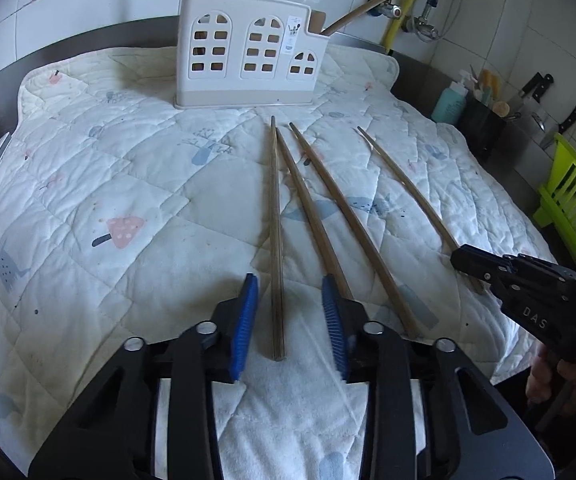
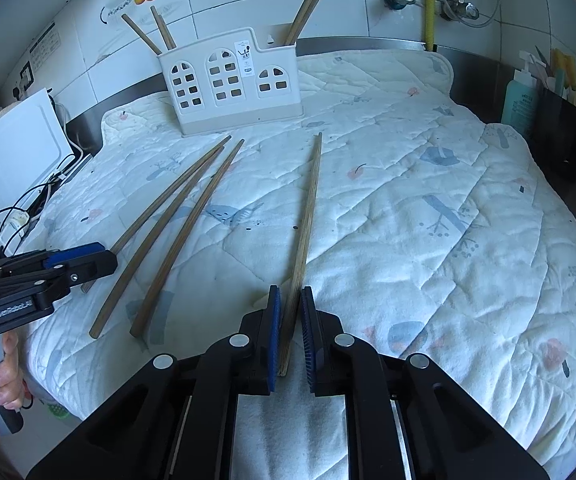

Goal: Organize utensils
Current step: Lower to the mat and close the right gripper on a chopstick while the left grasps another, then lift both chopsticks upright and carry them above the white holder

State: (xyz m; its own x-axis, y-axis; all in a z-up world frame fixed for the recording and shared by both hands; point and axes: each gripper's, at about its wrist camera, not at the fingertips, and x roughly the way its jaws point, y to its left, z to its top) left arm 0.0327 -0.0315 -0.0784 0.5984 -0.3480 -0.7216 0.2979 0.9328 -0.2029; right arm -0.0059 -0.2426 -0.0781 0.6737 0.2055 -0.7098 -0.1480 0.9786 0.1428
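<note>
Where a white quilted cloth (image 2: 408, 208) with little pictures covers the worktop by the tiled wall (image 2: 216, 12), four wooden chopsticks (image 1: 314, 220) lie loose. At the far side stands a white holder (image 1: 244, 52) with more chopsticks inside. The left hand-held gripper (image 1: 288, 320) is spread wide around the leftmost stick, and the right hand-held gripper (image 2: 290, 332) is spread narrowly around the rightmost stick (image 2: 304, 232), not yet pinching.

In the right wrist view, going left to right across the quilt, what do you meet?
Left gripper → three chopsticks lying loose in a fan → a single chopstick running back between the right gripper pads → bare quilt → teal bottle at the far right edge.
</note>
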